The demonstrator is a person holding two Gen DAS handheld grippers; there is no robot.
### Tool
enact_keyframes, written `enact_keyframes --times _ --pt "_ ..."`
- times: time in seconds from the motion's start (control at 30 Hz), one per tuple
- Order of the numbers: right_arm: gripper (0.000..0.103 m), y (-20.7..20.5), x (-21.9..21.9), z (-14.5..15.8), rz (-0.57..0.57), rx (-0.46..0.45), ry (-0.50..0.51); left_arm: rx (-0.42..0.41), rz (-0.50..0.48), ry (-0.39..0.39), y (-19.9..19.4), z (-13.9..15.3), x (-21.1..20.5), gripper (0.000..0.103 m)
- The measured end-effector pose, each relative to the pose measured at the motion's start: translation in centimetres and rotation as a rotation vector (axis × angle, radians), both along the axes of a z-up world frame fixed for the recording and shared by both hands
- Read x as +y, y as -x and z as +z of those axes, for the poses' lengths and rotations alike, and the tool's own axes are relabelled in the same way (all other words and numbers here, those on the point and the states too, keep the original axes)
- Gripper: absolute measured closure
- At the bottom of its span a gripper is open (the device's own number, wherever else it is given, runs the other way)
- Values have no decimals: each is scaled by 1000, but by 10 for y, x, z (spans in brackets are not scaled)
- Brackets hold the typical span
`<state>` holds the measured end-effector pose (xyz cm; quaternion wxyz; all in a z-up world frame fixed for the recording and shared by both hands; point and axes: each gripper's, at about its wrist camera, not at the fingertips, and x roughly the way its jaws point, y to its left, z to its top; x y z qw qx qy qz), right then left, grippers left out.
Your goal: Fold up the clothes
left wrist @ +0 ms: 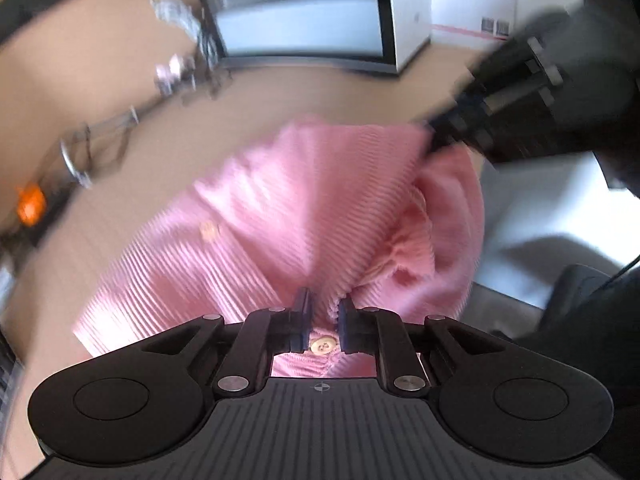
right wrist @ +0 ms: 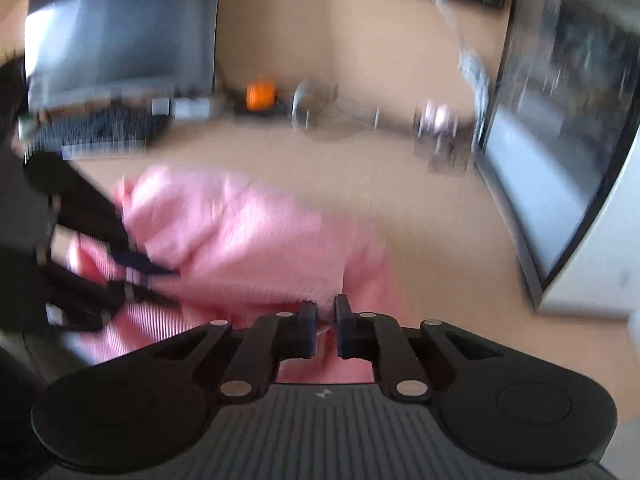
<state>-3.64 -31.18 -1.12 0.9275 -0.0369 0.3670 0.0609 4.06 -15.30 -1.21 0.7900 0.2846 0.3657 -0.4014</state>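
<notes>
Left wrist view: looks forward along the left gripper [left wrist: 325,316], close above a pink garment [left wrist: 280,208] on a tan tabletop [left wrist: 100,80], facing a monitor [left wrist: 300,8] at the far edge. Right wrist view: equally close behind the right gripper [right wrist: 326,322], facing the far edge. Both views share the garment, the tabletop and each other's gripper.

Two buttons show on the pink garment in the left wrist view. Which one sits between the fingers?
The cream button, low between the left gripper fingers. The other button lies out on the pink garment, up left.
</notes>
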Motion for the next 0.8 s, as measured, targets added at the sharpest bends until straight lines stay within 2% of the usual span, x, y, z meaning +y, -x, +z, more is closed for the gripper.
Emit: enact_keyframes --times 0.07,0.13,0.17,0.2,0.27,0.33,0.37,0.43,0.47,0.5,0.6,0.67,0.73,0.77,0.8 --pt "90 8 1 -15 5 66 -3 4 13 9 -2 -1 -1 87" --pt "74 16 -4 -10 6 54 -37 -3 26 30 -3 6 -1 87" --pt "56 16 -1 -10 13 39 -38 -4 30 38 -5 9 0 87" --pt "42 14 4 -12 23 26 -33 -7 33 43 -7 12 0 87" --pt "40 10 13 -16 45 0 -24 -11 39 45 -11 17 1 87" --pt "32 7 23 -19 66 -25 -14 -9 41 46 -12 18 1 88" --pt "31 1 27 -24 68 -34 24 -7 40 47 -12 19 1 88" --pt "36 -12 37 -36 67 -48 125 -2 39 50 -13 21 0 89" --pt "56 -19 41 -42 66 -55 175 1 38 53 -13 23 1 89" --pt "69 -23 43 -41 60 -84 225 4 39 57 -12 25 1 90" --pt "69 -28 41 -28 38 -181 358 22 45 71 -8 27 0 90" --pt "67 -32 35 -29 34 -179 387 46 52 76 -8 23 -4 89" --pt "60 -35 29 -40 25 -135 416 86 54 72 -12 10 -11 85" --pt "59 -33 19 -39 2 -113 378 118 62 74 -15 3 -14 84" --pt "59 -28 7 -35 -29 -92 320 149 75 78 -19 -3 -16 77"
